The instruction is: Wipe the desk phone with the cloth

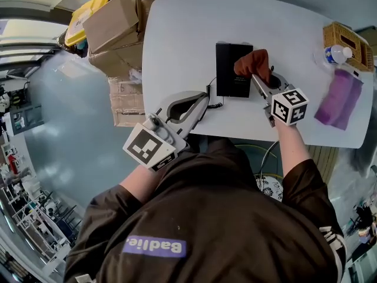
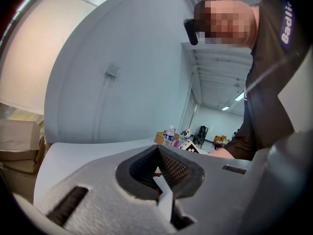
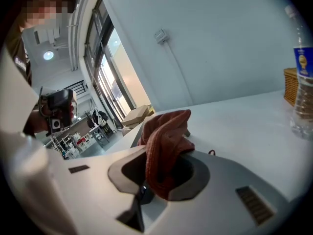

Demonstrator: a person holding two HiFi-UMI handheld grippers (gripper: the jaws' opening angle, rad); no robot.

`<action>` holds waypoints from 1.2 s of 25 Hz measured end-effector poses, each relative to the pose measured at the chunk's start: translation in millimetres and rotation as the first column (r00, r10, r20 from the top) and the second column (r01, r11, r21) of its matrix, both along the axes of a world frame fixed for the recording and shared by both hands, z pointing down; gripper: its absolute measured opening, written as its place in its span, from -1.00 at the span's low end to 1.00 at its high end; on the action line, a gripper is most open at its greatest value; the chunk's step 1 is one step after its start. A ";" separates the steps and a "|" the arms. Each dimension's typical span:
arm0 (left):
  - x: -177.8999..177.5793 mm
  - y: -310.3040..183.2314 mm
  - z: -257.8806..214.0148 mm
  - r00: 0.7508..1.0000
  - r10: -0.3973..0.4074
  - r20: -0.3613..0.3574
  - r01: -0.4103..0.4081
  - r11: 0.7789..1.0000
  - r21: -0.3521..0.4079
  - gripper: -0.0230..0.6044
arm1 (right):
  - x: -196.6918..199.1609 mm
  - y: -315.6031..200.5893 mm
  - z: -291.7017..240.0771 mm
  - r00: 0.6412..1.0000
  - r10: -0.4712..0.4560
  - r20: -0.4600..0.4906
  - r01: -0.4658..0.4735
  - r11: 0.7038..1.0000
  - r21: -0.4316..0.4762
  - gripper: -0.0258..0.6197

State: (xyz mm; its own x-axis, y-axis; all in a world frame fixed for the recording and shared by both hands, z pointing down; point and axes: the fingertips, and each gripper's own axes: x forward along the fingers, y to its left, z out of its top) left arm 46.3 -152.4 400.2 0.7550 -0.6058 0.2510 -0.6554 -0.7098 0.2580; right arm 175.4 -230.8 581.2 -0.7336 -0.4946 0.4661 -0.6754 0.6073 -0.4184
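The black desk phone (image 1: 231, 69) lies flat near the middle of the white table (image 1: 177, 40), its coiled cord (image 1: 214, 97) trailing off its front left corner. My right gripper (image 1: 255, 75) is shut on a red-brown cloth (image 1: 252, 60), which rests bunched on the phone's right edge. In the right gripper view the cloth (image 3: 164, 146) fills the jaws and hides the phone. My left gripper (image 1: 205, 98) hovers at the table's front edge just left of the cord; its jaws are shut with nothing held (image 2: 159, 150).
A wicker basket (image 1: 344, 39) and a water bottle (image 1: 336, 53) stand at the table's far right, with a purple cloth (image 1: 339, 98) in front of them. Cardboard boxes (image 1: 112, 25) are stacked beside the table's left side.
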 end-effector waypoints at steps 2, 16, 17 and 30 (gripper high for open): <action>3.9 3.0 1.1 1.000 0.015 -0.003 -0.015 1.000 -0.002 -0.88 | 0.7 11.1 5.3 1.000 0.003 0.001 -0.003 1.000 -0.014 -0.63; -4.5 43.3 3.9 0.992 0.115 -0.043 -0.115 0.993 0.004 -0.88 | 5.9 95.9 44.0 0.997 0.051 -0.051 -0.057 0.991 -0.121 -0.63; -7.3 47.7 2.4 0.991 0.124 -0.047 -0.124 0.992 0.008 -0.88 | 6.4 100.9 45.5 0.996 0.063 -0.059 -0.070 0.989 -0.127 -0.63; -88.3 128.2 -36.3 0.976 0.205 -0.069 -0.197 0.975 0.105 -0.88 | -65.6 176.4 -52.6 0.981 0.184 -0.059 -0.185 0.983 -0.003 -0.63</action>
State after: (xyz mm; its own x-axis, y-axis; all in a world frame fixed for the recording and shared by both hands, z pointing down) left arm -42.0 -24.3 363.9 0.8789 -0.4579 0.1334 -0.4769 -0.8493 0.2264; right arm 109.8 -54.4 528.5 -0.6017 -0.6150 0.5097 -0.7987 0.4666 -0.3799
